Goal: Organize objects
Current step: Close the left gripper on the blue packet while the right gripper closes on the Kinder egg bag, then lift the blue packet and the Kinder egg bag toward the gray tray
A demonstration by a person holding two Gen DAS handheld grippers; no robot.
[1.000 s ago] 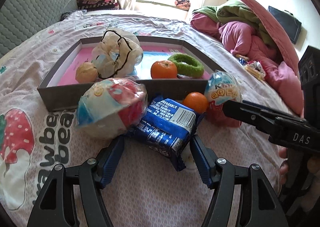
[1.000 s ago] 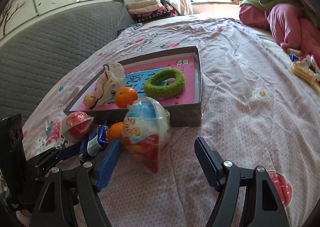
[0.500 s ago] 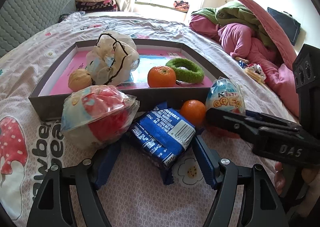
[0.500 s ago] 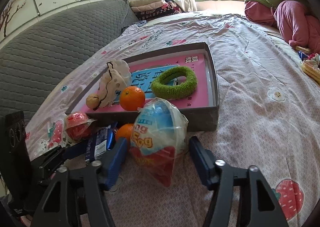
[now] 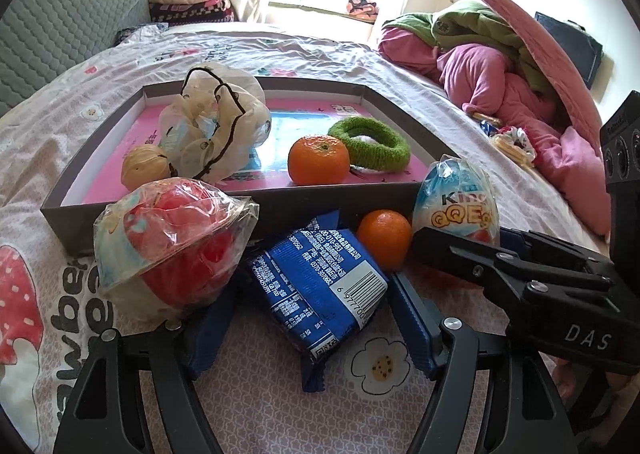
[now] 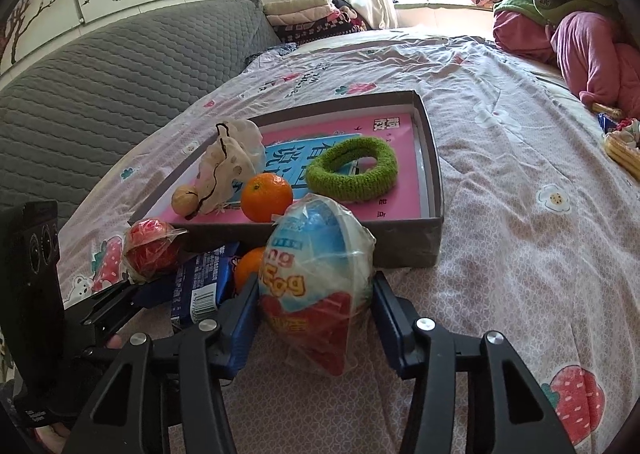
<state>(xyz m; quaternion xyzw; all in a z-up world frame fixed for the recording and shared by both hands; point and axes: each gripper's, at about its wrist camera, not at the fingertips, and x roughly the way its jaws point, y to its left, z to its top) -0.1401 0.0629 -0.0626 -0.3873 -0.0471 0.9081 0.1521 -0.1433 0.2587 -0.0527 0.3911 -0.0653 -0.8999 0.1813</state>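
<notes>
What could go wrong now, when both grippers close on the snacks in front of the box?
1. The right gripper brackets the wrapped egg; its loose, slippery film may let the egg slide out.
2. The left gripper straddles the blue packet, which touches the orange and red cup; lifting may roll them away.

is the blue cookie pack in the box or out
Out. The blue pack lies on the bedsheet in front of the box wall, between the left tool's open fingers.
</notes>
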